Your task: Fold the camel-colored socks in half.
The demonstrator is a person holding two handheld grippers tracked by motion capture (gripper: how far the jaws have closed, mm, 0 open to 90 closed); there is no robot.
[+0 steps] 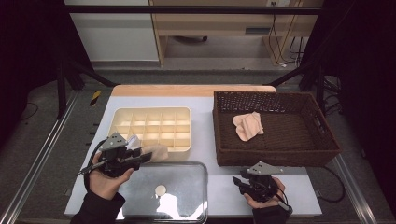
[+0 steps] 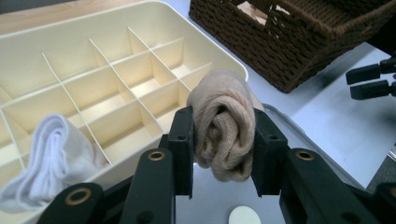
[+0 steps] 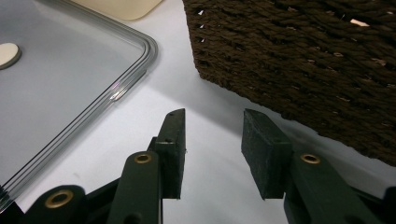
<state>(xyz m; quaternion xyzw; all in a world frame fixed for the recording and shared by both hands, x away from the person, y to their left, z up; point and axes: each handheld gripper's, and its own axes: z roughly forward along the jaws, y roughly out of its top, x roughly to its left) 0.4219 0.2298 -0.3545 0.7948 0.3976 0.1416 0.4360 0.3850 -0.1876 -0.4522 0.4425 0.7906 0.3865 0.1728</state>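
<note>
The left tongs clamp a rolled beige sock, its long axis upright, above the cream divider tray's near edge. The white bench carries a clear lid and wicker basket. The right tongs are half open and empty.

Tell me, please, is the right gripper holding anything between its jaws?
No, the right gripper has open jaws with nothing between them, just bare table beside the brown wicker basket.
</note>
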